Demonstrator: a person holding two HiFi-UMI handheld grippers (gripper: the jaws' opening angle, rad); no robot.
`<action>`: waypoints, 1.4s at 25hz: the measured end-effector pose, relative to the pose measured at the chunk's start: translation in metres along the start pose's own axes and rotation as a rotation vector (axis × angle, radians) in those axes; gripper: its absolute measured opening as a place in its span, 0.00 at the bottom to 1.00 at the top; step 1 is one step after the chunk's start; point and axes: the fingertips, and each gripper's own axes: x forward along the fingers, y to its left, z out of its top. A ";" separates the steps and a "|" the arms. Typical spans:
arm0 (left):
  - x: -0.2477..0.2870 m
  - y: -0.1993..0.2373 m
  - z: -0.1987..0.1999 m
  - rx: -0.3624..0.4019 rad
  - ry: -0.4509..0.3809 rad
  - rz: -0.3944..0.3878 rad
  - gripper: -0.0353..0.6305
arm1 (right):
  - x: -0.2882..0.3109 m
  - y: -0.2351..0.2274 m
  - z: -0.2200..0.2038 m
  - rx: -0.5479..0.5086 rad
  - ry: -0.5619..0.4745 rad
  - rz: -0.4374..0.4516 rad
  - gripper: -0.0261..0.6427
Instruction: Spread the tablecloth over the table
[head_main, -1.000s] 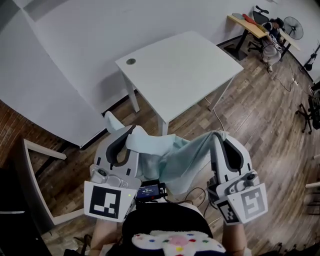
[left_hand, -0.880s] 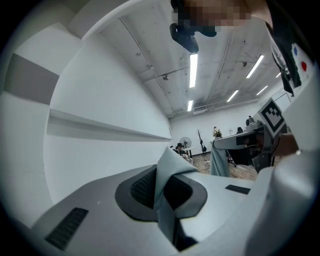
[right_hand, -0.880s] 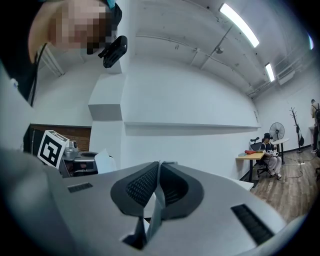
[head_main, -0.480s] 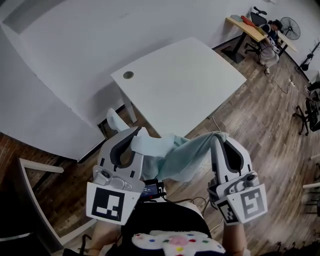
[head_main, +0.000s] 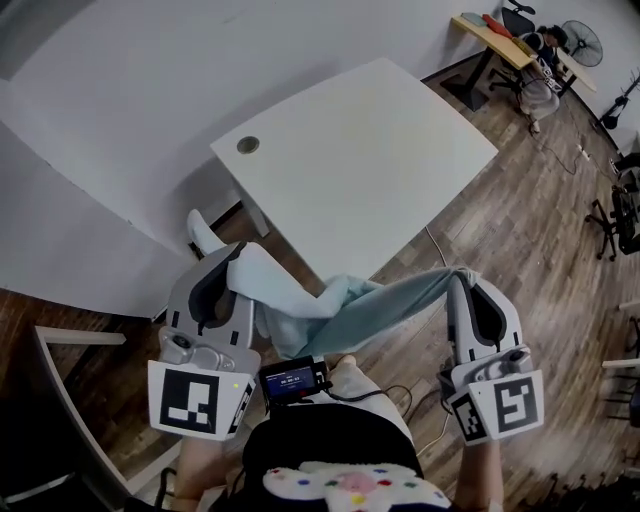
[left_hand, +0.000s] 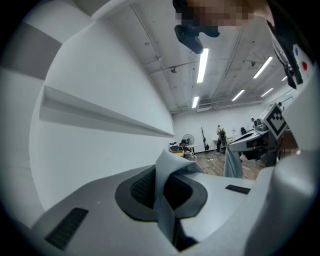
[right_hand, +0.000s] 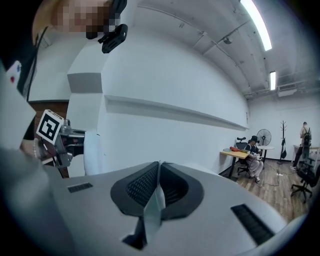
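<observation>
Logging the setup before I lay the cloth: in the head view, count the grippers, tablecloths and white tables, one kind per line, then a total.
Grippers: 2 (left gripper, right gripper)
Tablecloth: 1
White table: 1
Total: 4

The white table (head_main: 360, 170) stood on a wooden plank floor (head_main: 530, 250), one side close to a white wall (head_main: 110, 110). A round cap (head_main: 247, 145) sat in its top near the wall-side corner. A thin cable (head_main: 435, 245) lay on the floor beside it.

White walls (head_main: 300, 30), wood floor (head_main: 520, 230), far desk (head_main: 490, 40) (fan (head_main: 585, 45) beside), ceiling strip lights (left_hand: 202, 65)
</observation>
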 end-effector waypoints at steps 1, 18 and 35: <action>-0.001 0.008 -0.002 0.013 -0.005 0.026 0.08 | -0.001 -0.007 -0.007 -0.011 0.019 -0.017 0.09; -0.108 0.153 -0.090 0.061 0.244 0.707 0.08 | -0.098 -0.150 -0.150 -0.092 0.331 -0.573 0.09; -0.106 0.252 -0.080 0.129 0.269 0.890 0.08 | -0.140 -0.292 -0.169 -0.078 0.337 -0.784 0.09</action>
